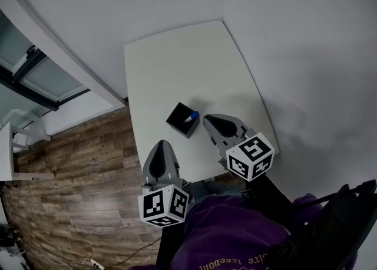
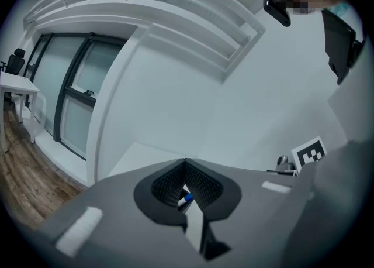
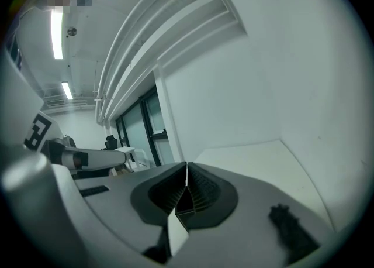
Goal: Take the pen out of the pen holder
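A black square pen holder [image 1: 180, 120] stands on the white table [image 1: 188, 62] near its front edge. A blue-capped pen [image 1: 192, 116] sticks out of it. My right gripper [image 1: 207, 119] is shut and empty, its tip just right of the holder and close to the pen. My left gripper [image 1: 163, 142] is shut and empty too, a little in front of the holder. In the left gripper view the closed jaws [image 2: 186, 161] frame the pen's blue cap [image 2: 186, 198]. In the right gripper view the gripper [image 3: 186, 164] shows the dark holder [image 3: 184, 203] behind its jaws.
The table sits in a corner, with white walls [image 1: 306, 56] behind and to its right. Wooden floor [image 1: 76, 168] lies to the left, with windows [image 1: 41, 74] beyond. A person's purple sleeve [image 1: 235, 233] fills the bottom of the head view.
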